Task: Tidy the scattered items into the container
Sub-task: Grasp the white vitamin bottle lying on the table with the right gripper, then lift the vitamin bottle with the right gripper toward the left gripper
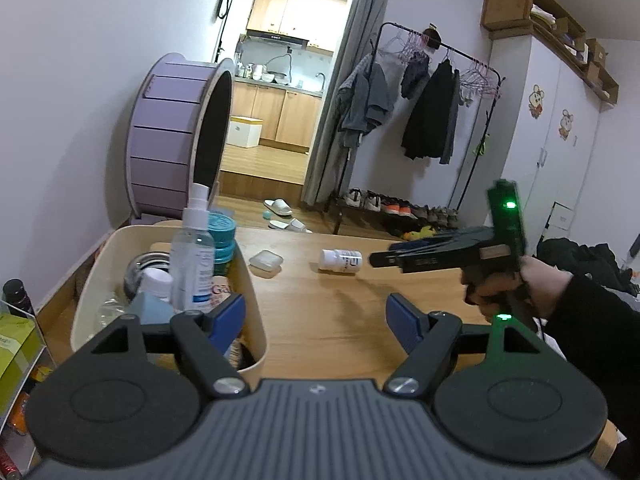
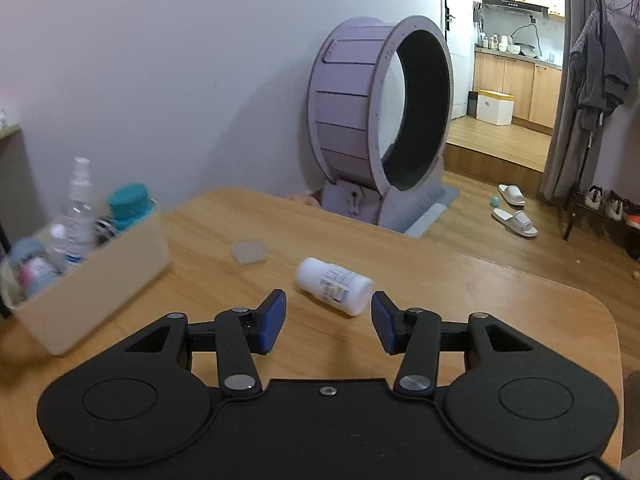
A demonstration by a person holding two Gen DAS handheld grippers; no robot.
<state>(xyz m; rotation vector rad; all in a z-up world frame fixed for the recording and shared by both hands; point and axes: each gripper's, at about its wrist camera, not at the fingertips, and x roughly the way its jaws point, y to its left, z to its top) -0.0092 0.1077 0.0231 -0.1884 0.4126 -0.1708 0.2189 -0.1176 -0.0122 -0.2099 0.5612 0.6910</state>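
A cream container point(image 1: 253, 300) point(image 2: 100, 284) stands on the left of the wooden table point(image 1: 340, 320). It holds a clear spray bottle point(image 1: 192, 264) point(image 2: 78, 208), a teal-lidded jar point(image 1: 222, 236) point(image 2: 129, 202) and other small bottles. A white pill bottle point(image 1: 341, 261) point(image 2: 334, 286) lies on its side on the table. A small translucent case point(image 1: 266, 262) point(image 2: 249, 252) lies between it and the container. My right gripper point(image 1: 384, 258) point(image 2: 328, 316) is open just short of the pill bottle, with nothing between its pads. My left gripper point(image 1: 316, 320) is open and empty, its left finger over the container's near corner.
A person's hand and dark sleeve point(image 1: 560, 300) hold the right gripper. A purple wheel point(image 1: 176, 140) point(image 2: 380, 108) stands behind the table's far edge. Small shelves with boxes point(image 1: 20, 344) sit left of the container. The table's rounded right corner point(image 2: 600, 304) is near.
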